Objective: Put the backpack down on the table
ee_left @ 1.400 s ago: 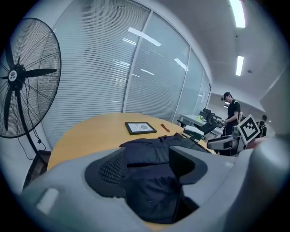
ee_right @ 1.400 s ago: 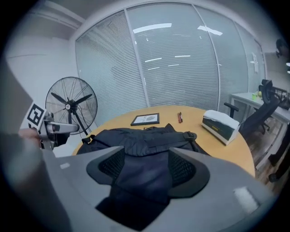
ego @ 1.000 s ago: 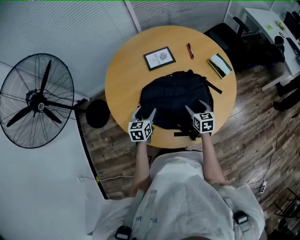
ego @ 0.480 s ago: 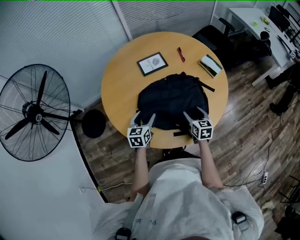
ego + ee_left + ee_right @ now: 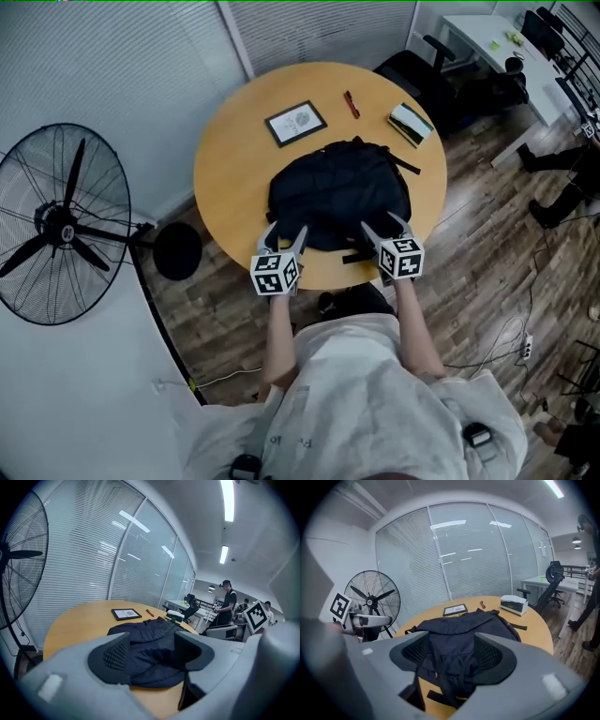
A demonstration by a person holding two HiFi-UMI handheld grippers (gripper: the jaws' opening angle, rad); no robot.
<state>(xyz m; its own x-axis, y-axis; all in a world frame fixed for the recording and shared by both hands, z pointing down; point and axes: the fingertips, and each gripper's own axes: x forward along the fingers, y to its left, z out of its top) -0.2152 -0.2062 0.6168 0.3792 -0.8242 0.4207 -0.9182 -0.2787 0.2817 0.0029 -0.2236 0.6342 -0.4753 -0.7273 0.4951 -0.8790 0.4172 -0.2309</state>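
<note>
Black fabric backpack [image 5: 337, 197] lying on round wooden table [image 5: 234, 159]; left gripper [image 5: 286, 231] and right gripper [image 5: 383, 222], jaws apart, empty.

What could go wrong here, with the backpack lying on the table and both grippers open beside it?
1. Loose straps trail at the table's near edge, just before the right gripper; its open jaws could snag one.
2. The backpack lies close to that edge, so a tug might drag it off.
</note>
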